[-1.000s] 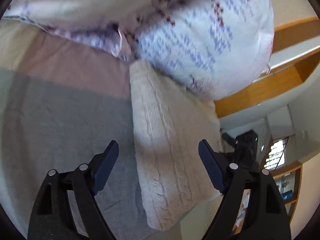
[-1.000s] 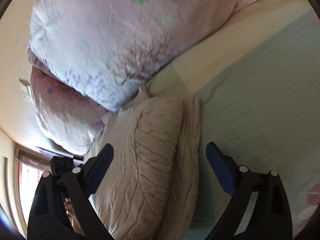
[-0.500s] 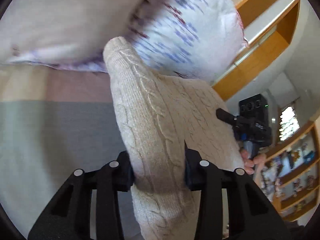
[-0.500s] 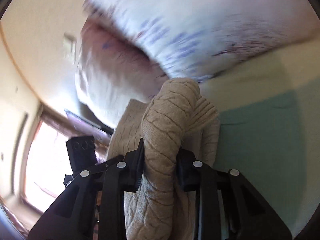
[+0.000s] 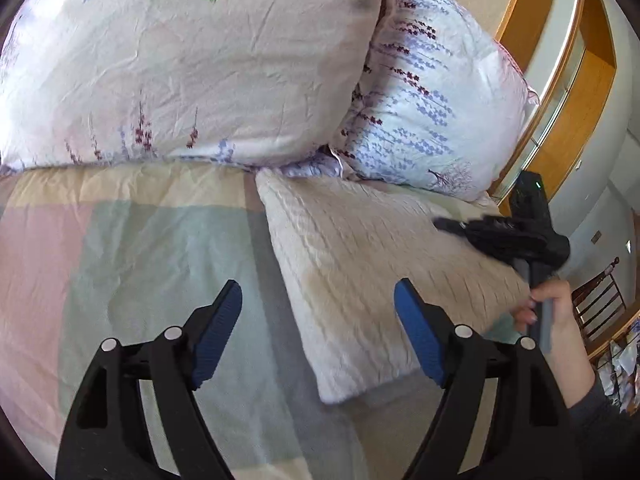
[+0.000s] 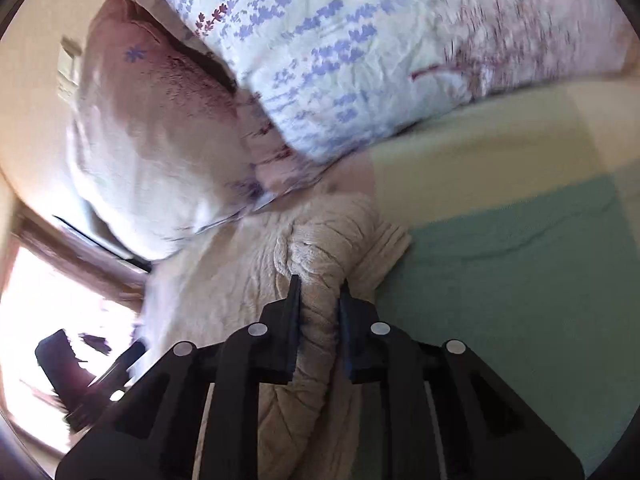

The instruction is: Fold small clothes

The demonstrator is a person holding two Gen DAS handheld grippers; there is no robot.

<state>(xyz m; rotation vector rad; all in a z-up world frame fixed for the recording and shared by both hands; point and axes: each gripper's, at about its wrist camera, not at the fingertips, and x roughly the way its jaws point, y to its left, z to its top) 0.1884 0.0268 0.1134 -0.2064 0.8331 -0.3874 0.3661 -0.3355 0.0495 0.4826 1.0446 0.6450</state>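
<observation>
Two grippers working a cream knit sweater (image 5: 372, 280) on the bed (image 5: 132, 264).
Left gripper (image 5: 318, 320) hovering spread wide — right gripper (image 6: 319, 312) pinching a bunched sweater fold beside the pillows (image 5: 208, 60).

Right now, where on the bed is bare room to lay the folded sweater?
Free: the green and pink bedspread left of the sweater, below the pillows. Crowded: the head of the bed, where pillows touch the sweater, and its right edge, pinched by the right gripper.

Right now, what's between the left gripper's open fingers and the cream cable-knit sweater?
Only the pastel patchwork bedspread in the left wrist view: the left gripper is open, with the cream cable-knit sweater just beyond.
</observation>
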